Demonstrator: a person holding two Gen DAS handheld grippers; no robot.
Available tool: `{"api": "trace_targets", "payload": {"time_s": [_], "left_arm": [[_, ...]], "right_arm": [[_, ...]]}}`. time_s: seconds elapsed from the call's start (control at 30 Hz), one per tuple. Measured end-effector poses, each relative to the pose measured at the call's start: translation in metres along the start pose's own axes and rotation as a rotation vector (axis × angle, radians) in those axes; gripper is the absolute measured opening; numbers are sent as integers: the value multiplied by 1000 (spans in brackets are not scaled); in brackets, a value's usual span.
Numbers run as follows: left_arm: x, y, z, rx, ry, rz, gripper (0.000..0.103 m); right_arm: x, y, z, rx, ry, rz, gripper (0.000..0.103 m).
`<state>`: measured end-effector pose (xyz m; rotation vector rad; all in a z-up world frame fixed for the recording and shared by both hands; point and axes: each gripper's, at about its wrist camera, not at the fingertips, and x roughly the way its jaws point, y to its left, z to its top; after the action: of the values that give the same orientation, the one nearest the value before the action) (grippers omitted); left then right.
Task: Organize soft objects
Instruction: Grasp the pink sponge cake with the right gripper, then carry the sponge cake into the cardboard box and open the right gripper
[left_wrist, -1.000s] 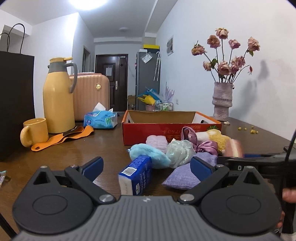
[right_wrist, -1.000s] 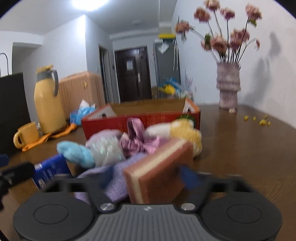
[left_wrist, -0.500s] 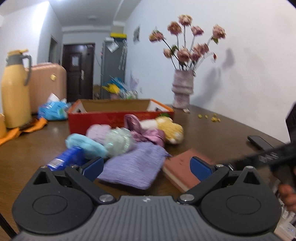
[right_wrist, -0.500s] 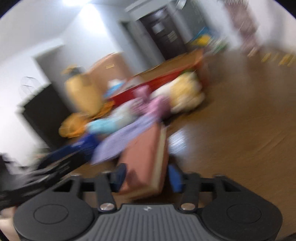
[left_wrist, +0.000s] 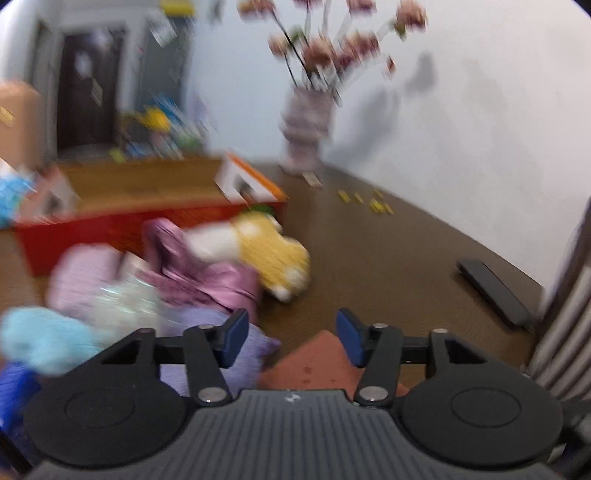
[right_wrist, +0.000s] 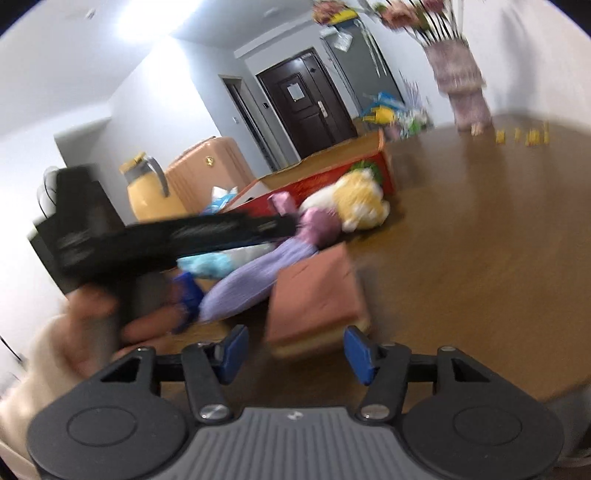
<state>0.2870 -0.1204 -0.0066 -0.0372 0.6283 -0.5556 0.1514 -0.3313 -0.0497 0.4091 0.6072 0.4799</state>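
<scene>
A pile of soft things lies on the brown table in front of a red cardboard box (left_wrist: 122, 221): a yellow plush toy (left_wrist: 273, 254), a pink satin piece (left_wrist: 199, 266), a lavender pouch (right_wrist: 255, 280) and a light blue fluffy item (left_wrist: 40, 336). A red-brown sponge (right_wrist: 314, 295) lies flat just ahead of my right gripper (right_wrist: 295, 354), whose jaws are closing with nothing between the pads. My left gripper (left_wrist: 291, 339) hovers over the sponge's near corner (left_wrist: 314, 363) and the pouch's edge, its jaws closing on nothing. The picture is blurred by motion.
A vase of dried roses (left_wrist: 306, 133) stands by the white wall, with yellow bits (left_wrist: 369, 201) scattered near it. A black flat device (left_wrist: 495, 291) lies at the right. A yellow jug (right_wrist: 147, 188) and a suitcase (right_wrist: 207, 166) stand at the far left.
The right gripper has let go of the sponge, which now lies flat on the table. The left gripper has swung right toward the sponge and its jaws have narrowed.
</scene>
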Motion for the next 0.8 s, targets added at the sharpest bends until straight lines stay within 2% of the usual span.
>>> {"api": "trace_targets", "payload": {"time_s": [0.07,0.1,0.2,0.27,0.37,0.43,0.53,0.57,0.67,0.73,0.8], "left_arm": [[20,2,2,-16,115,-38,47],[26,4,1,-34,145,-46,43],[19,8,-2,-91,159,-74,36],[11,10,-10,-160,189,-98,36],[-2,3,-25,-231,219,-153,36],[-6,2,-32,-292,216,-159,38],[-9,3,-35,-314,169,-105,38],[-9,3,-35,-323,161,-101,38],[-13,0,-36,-334,141,-112,38],[-14,-1,-39,-347,156,-110,38],[-13,-3,-44,-356,149,-110,33]], "right_arm": [[3,-3,-5,75,-21,7,58],[4,-4,-6,103,-43,-1,58],[7,-14,0,169,-113,-57,55],[8,-26,9,184,-135,-88,53],[11,-38,26,136,-146,-148,49],[12,-44,37,116,-131,-158,49],[13,-48,44,92,-106,-168,49],[15,-50,43,86,-90,-178,47],[15,-54,41,93,-59,-186,32],[12,-59,38,117,-62,-157,29],[9,-61,36,128,-57,-129,26]]}}
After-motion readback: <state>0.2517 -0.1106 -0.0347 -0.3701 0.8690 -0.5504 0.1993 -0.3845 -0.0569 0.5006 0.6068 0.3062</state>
